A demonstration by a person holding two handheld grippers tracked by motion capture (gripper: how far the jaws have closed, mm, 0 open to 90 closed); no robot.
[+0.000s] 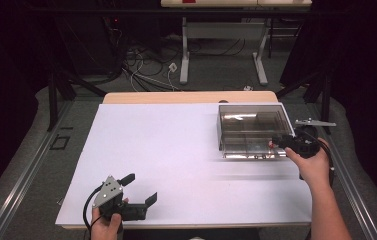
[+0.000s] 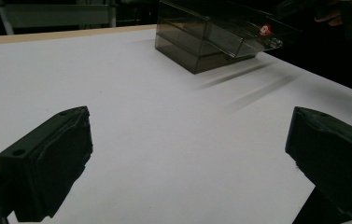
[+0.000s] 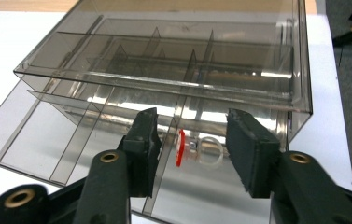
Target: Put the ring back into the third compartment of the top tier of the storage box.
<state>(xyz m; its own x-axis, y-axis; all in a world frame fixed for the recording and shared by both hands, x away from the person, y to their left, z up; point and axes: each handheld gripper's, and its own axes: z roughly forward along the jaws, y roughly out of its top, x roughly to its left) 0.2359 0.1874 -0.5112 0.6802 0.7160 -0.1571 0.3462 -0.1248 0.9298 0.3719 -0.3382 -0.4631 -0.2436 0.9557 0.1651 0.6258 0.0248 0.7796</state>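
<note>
right gripper (image 3: 190, 140): jaws apart, ring (image 3: 197, 149) loose between them | clear drawer box (image 1: 251, 131): table's 2 o'clock | left gripper (image 1: 140, 188): released, 7 o'clock | ring's red part: possibly a gem

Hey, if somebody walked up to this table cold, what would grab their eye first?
Probably the smoky clear plastic organizer box at the far right of the white table, its drawer pulled toward the person. In that drawer lies a small ring with a red top, between the parted jaws of the right hand-held gripper. The left hand-held gripper rests open at the near edge.
</note>
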